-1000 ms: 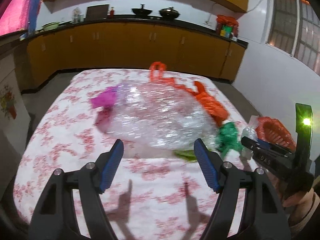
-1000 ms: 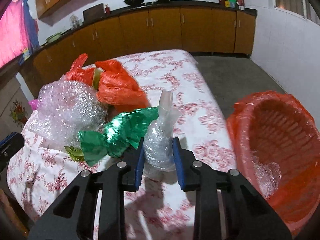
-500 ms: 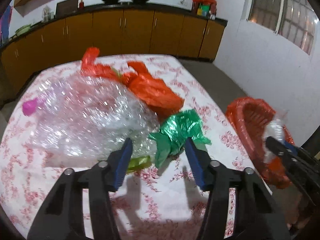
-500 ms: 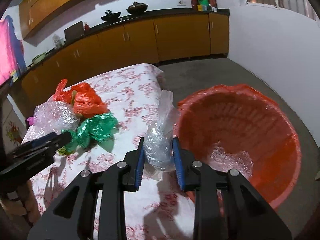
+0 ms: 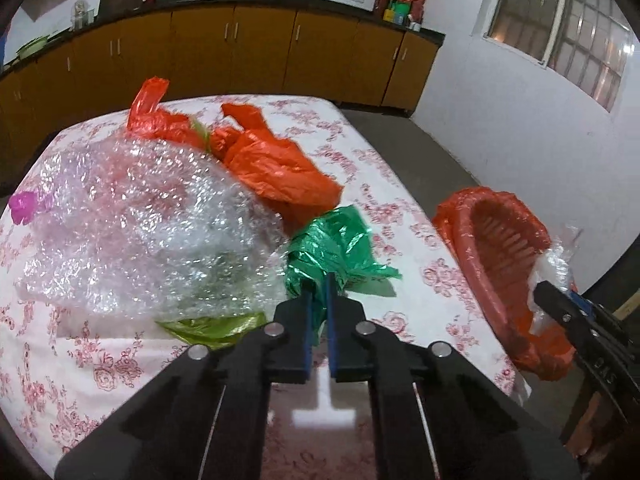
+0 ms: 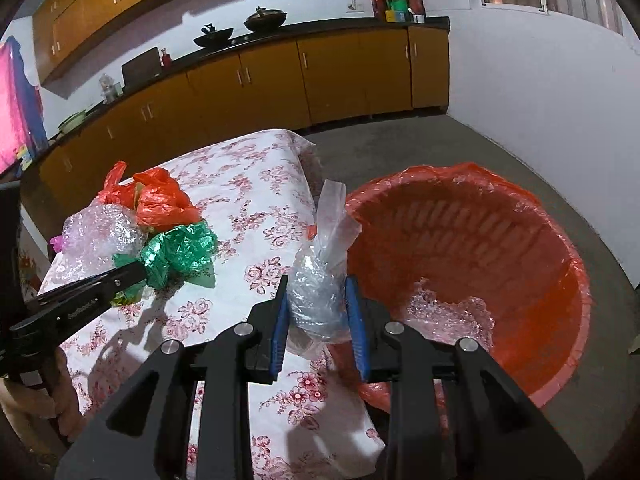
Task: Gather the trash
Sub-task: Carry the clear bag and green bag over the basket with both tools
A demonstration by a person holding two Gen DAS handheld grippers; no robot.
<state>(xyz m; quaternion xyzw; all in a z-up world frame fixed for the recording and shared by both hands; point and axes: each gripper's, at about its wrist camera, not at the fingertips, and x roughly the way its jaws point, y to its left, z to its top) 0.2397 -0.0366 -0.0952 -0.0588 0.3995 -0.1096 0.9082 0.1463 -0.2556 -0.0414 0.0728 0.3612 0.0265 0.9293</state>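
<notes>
My left gripper (image 5: 318,292) is pinched tight on the near end of the crumpled green plastic bag (image 5: 336,248), its blue pads almost meeting with the foil-like plastic caught between them; the bag lies on the worktop (image 5: 400,208) with its flowered cloth, and a scrap of yellow-green plastic (image 5: 208,326) lies just left of my fingers, tucked under the edge of the bubble wrap (image 5: 140,232); my right gripper (image 6: 316,308) is clamped at a middling width on a clear plastic bag (image 6: 320,280), scrunched at the bottom with its loose top standing upright above the pads; I hold it over the near corner of the worktop (image 6: 248,200), right beside the rim of the orange bin (image 6: 552,280), which stands on the floor against the worktop's edge; the bin is lined with an orange bag, and a piece of clear bubble wrap (image 6: 452,312) already lies at its bottom; further along the worktop, the big mound of bubble wrap touches the green bag on its left, with a bit of pink plastic (image 5: 24,208) poking out at its far left side; behind both lies an orange plastic bag (image 5: 276,172), one handle sticking up; beyond the worktop runs a row of brown cabinets (image 5: 240,52) under a dark counter, with two woks (image 6: 240,26) on it.
</notes>
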